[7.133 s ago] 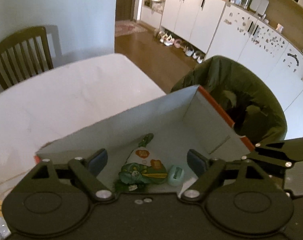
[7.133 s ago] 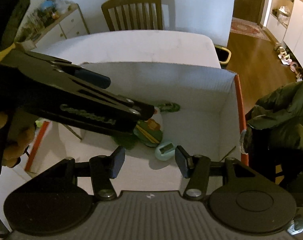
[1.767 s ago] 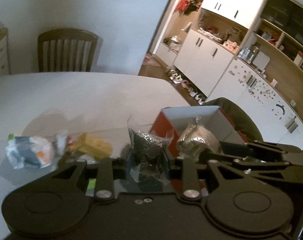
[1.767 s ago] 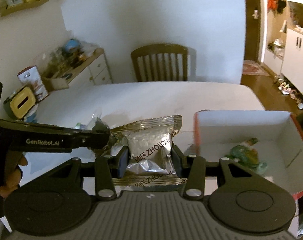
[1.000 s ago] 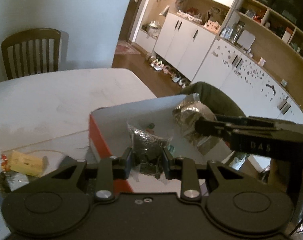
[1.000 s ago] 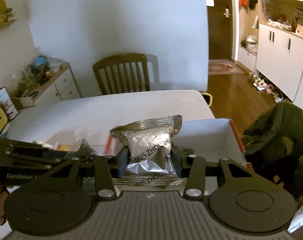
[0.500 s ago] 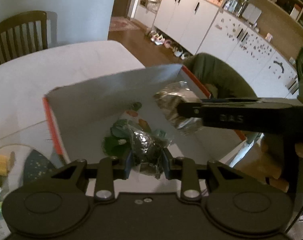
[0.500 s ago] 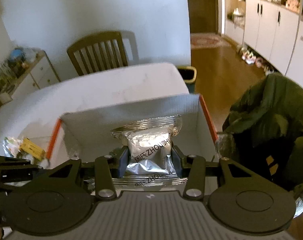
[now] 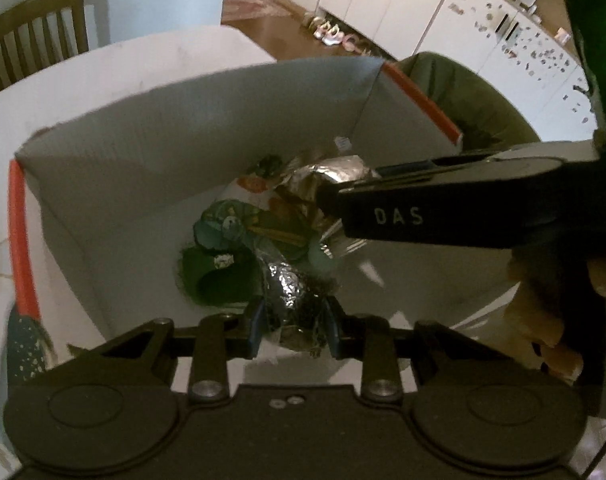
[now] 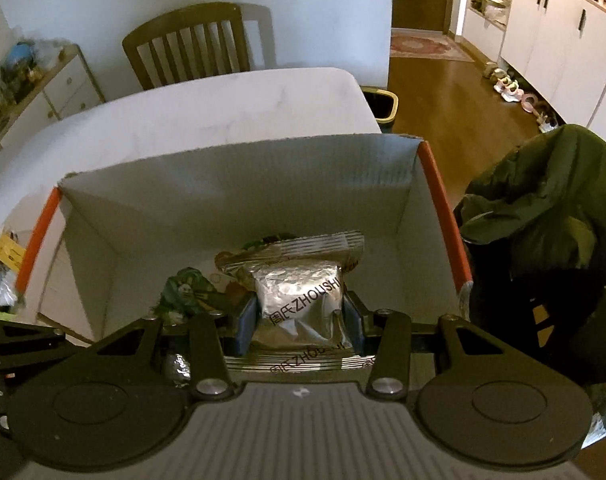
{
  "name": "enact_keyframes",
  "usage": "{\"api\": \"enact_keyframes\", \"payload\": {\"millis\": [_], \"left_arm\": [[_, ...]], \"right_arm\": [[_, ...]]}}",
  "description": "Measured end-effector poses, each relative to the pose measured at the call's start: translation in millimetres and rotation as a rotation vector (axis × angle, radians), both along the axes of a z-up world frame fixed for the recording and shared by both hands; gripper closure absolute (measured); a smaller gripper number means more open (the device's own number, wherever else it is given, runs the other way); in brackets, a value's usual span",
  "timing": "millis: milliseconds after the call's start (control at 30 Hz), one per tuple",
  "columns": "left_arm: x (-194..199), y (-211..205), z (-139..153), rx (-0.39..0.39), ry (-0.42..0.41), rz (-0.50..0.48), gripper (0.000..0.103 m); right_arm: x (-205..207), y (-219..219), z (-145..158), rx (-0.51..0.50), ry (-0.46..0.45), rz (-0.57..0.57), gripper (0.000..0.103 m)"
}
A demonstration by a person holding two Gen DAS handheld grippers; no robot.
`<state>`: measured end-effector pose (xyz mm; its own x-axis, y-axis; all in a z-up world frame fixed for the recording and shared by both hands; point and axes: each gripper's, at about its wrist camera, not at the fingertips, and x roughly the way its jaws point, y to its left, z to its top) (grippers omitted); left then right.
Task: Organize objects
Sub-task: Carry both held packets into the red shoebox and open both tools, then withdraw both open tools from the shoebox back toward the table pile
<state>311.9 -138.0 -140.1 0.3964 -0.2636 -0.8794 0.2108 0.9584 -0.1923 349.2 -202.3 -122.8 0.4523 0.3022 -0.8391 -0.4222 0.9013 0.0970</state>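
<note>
Left gripper (image 9: 291, 326): jaws clamped on a small dark crinkled clear-wrapped packet (image 9: 293, 300), held over the open white cardboard box with orange-edged flaps (image 10: 239, 200). Right gripper (image 10: 299, 326): jaws clamped on a silver foil pouch (image 10: 299, 292) printed "ZHOUSHI", inside the same box, above green cartoon-printed packets (image 9: 223, 236) on its floor. Right gripper's side reads "DAS".

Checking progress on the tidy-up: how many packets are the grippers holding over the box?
2: a silver packet in the right gripper, a dark crinkly packet in the left gripper.
</note>
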Motion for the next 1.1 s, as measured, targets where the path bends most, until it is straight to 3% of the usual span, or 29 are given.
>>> {"api": "enact_keyframes", "payload": {"millis": [400, 633, 800, 867, 933, 1100], "left_arm": [[22, -9, -20, 0.044, 0.122, 0.028, 0.073], [29, -4, -29, 0.033, 0.208, 0.048, 0.069], [30, -1, -30, 0.025, 0.223, 0.064, 0.067], [29, 0, -29, 0.026, 0.223, 0.067, 0.061], [29, -1, -26, 0.033, 0.212, 0.067, 0.045], [24, -1, -17, 0.045, 0.153, 0.066, 0.039]], "right_arm": [[8, -10, -9, 0.015, 0.011, 0.015, 0.057], [6, -15, -4, 0.037, 0.014, 0.024, 0.056], [2, -20, 4, 0.064, 0.005, 0.021, 0.054], [-1, -21, 7, 0.068, 0.003, 0.025, 0.052], [-4, -22, 9, 0.074, 0.003, 0.029, 0.05], [-14, -28, 18, 0.076, -0.013, 0.029, 0.042]]}}
